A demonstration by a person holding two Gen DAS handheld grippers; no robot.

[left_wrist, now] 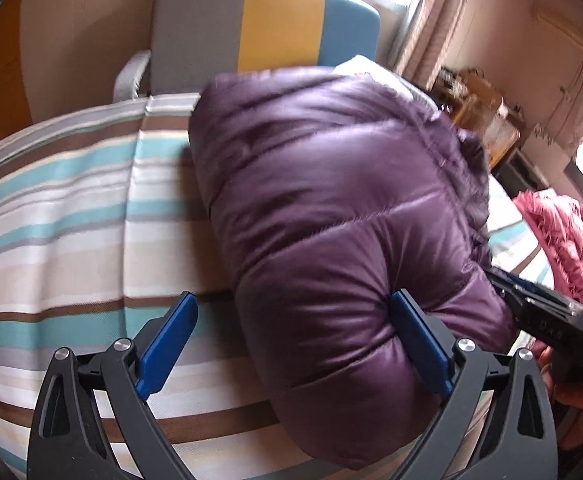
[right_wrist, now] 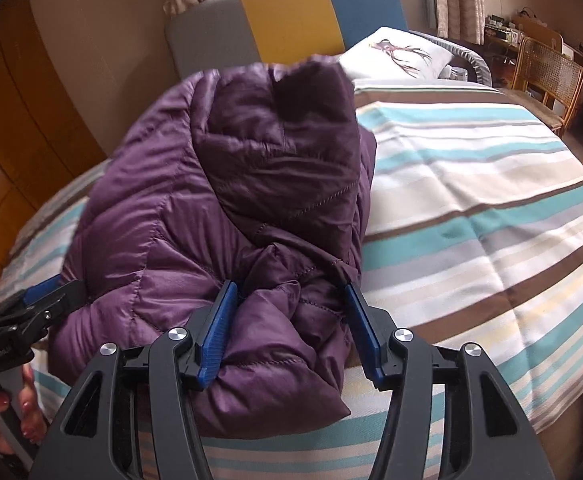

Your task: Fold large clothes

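Note:
A purple puffer jacket (left_wrist: 331, 208) lies folded into a thick bundle on the striped bedspread (left_wrist: 71, 220). My left gripper (left_wrist: 295, 308) is open at the bundle's near left edge, its right finger (left_wrist: 419, 344) pressed against the jacket, its left finger over the bedspread. In the right wrist view the jacket (right_wrist: 219, 184) shows its hood folded on top. My right gripper (right_wrist: 291, 300) is open, with a fold of the jacket between its blue pads, and it also shows in the left wrist view (left_wrist: 547, 316). The left gripper also shows at the left edge of the right wrist view (right_wrist: 39, 296).
A headboard (left_wrist: 267, 28) in grey, yellow and blue stands at the far end. A white pillow (right_wrist: 399, 56) lies behind the jacket. A pink garment (left_wrist: 559, 232) lies at the bed's right side. A wicker chair (right_wrist: 547, 76) and cluttered shelves stand beyond the bed.

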